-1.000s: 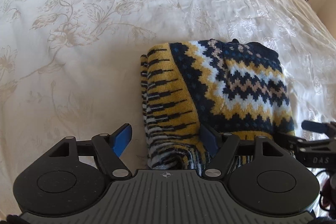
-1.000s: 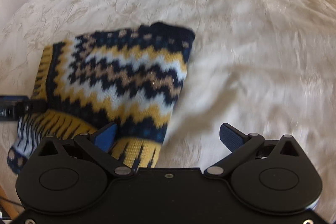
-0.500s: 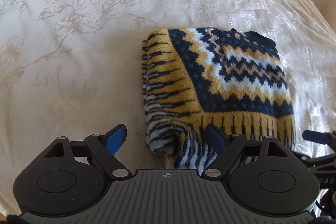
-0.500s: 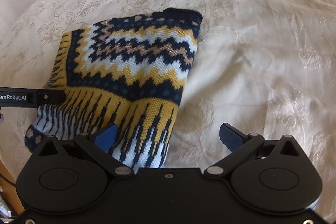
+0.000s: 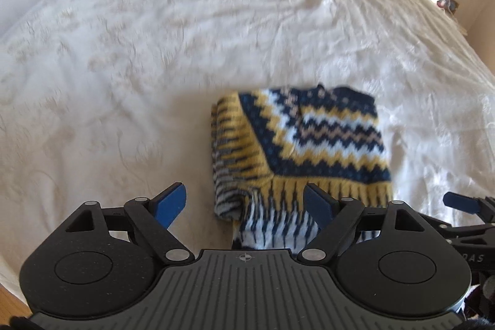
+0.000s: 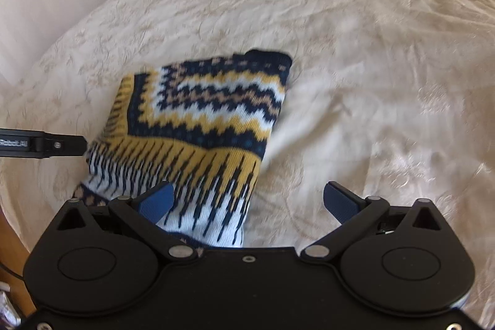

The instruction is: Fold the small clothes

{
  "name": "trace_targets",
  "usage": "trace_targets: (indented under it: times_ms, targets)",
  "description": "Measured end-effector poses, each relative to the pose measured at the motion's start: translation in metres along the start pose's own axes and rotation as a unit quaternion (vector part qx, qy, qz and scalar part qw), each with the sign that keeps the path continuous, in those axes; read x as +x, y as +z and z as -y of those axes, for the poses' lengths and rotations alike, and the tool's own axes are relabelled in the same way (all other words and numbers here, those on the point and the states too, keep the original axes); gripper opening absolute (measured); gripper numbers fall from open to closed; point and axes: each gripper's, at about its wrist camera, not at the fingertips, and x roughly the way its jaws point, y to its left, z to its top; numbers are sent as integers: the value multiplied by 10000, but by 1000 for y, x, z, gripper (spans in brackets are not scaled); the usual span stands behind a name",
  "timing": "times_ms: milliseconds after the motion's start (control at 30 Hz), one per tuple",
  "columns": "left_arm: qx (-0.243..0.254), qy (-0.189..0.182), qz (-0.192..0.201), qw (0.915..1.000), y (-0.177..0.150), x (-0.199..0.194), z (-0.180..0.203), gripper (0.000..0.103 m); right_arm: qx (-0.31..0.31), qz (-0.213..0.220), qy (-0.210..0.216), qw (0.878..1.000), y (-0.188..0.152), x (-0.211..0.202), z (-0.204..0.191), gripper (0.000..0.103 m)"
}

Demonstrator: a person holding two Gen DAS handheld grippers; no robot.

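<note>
Both claws spread above a folded sweater on the bed

You held the left claw (image 5: 246,204) and the right claw (image 6: 247,203) with jaws wide apart, gripping nothing, over the near end of the knitted sweater (image 5: 303,141). The sweater lay folded in a compact rectangle on the cream bedspread (image 5: 154,51), close to the bed's near edge, its striped hem nearest you.

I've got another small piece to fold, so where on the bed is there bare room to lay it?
Bare bedspread lies left of the folded sweater, beyond it, and to its right. The near edge is crowded: both open tongs hover there.
</note>
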Motion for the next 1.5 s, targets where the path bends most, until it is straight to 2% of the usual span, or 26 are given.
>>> trace_targets:
  times_ms: [67,267,433,533,733,967,1067,1233,1500]
  targets:
    - [-52,79,103,9999,8,-12,4,82,35,91,-11,10000,5,-6,0,102]
    - [-76,332,230,9992,20,-32,17,82,247,360,302,9986,10,-26,0,102]
    - [-128,86,278,9995,11,-45,16,82,216,480,372,9979,4,-41,-10,102]
    - [-126,58,318,9994,4,-52,14,82,192,569,318,9977,-2,-52,-18,102]
    - [151,425,360,9983,-11,-71,8,82,273,659,33,9974,-16,-71,-38,102]
    - [459,724,467,9952,-36,-92,3,82,239,854,-567,9944,-27,-96,-66,102]
    - [417,569,419,9966,-46,-97,-2,82,337,683,-823,9937,-27,-100,-76,102]
    - [206,380,289,9986,-58,-102,-10,82,389,656,-506,9958,-34,-112,-87,102]
    - [85,412,219,9989,-74,-111,-20,82,454,632,-499,9957,-46,-125,-93,102]
